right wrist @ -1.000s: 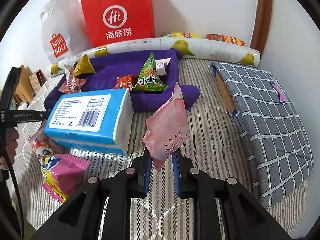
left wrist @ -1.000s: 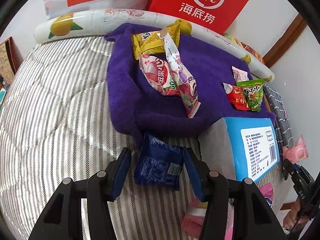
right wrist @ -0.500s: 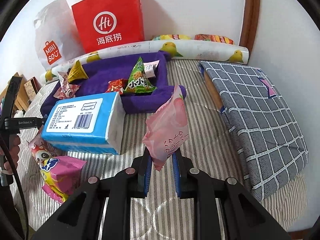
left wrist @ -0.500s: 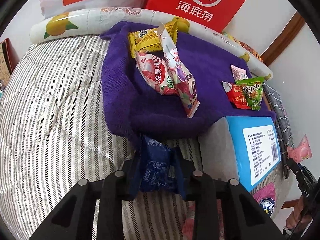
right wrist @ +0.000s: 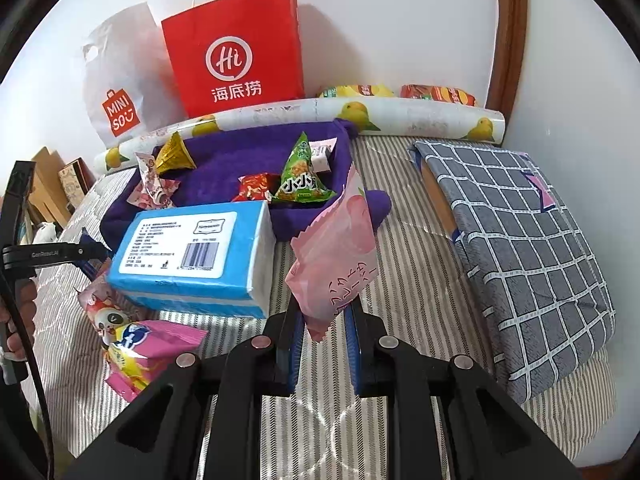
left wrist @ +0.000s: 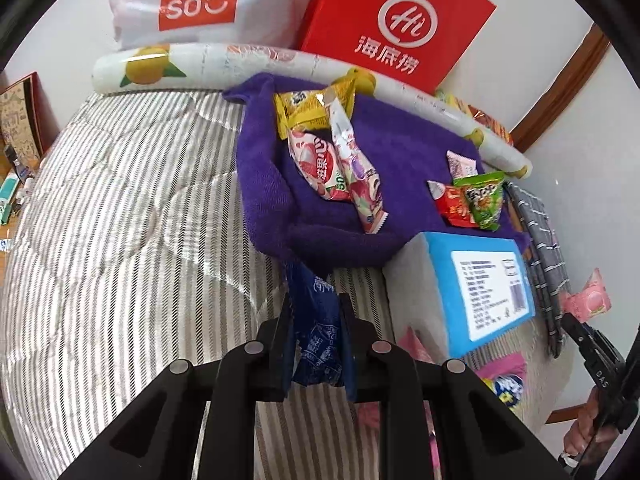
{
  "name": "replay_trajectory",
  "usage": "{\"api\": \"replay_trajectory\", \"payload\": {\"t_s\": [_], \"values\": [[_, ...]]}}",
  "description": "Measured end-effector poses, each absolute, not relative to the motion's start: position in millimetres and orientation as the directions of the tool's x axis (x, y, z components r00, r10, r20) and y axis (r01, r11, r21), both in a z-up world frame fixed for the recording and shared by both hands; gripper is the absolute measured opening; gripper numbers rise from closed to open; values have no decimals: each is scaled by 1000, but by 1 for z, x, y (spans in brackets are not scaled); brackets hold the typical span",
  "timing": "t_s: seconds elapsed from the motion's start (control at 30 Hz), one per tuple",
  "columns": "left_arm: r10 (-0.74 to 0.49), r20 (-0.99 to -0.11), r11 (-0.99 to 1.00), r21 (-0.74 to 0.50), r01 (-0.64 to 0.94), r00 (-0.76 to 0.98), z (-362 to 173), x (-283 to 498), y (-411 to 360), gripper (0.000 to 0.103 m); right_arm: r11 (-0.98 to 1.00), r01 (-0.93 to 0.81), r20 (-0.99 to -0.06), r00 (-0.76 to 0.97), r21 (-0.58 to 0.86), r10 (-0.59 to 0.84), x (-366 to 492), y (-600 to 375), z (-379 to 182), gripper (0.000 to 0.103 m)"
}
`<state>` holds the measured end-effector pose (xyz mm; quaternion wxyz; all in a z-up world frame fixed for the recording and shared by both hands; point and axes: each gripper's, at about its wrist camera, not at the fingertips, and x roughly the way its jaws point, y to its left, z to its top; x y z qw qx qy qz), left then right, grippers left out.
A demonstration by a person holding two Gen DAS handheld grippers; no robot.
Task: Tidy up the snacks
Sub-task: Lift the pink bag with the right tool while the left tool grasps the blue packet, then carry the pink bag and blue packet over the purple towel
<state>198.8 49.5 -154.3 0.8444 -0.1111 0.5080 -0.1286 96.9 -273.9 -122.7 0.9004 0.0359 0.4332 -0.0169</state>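
Between the left gripper's [left wrist: 316,344] clamped jaws hangs a dark blue foil snack packet [left wrist: 316,320], long axis pointing at the purple towel [left wrist: 404,152] just ahead; the right gripper [right wrist: 322,344] pinches a pink peach-print packet [right wrist: 336,256], farther off.

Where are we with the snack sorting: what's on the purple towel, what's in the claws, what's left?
Done: two groups lie on the purple towel, including the green packet. In hand: the left claw is shut on the blue packet, the right claw on the pink peach packet. Left: the pink snack bags beside the blue tissue pack.
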Motion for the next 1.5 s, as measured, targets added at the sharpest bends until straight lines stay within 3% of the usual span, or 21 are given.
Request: {"api": "replay_trajectory", "payload": {"t_s": [0.4, 0.8, 1.5], "values": [[-332, -784, 942, -300, 148, 525, -103, 155, 53, 18, 989, 91, -764, 644, 116, 30, 78, -266, -88, 19], [-325, -745, 944, -288, 160, 582, -65, 125, 55, 18, 993, 77, -728, 685, 88, 11, 66, -253, -59, 18], [-326, -706, 944, -275, 181, 629, -32, 156, 37, 18, 996, 23, -700, 712, 88, 45, 105, -252, -38, 18]]}}
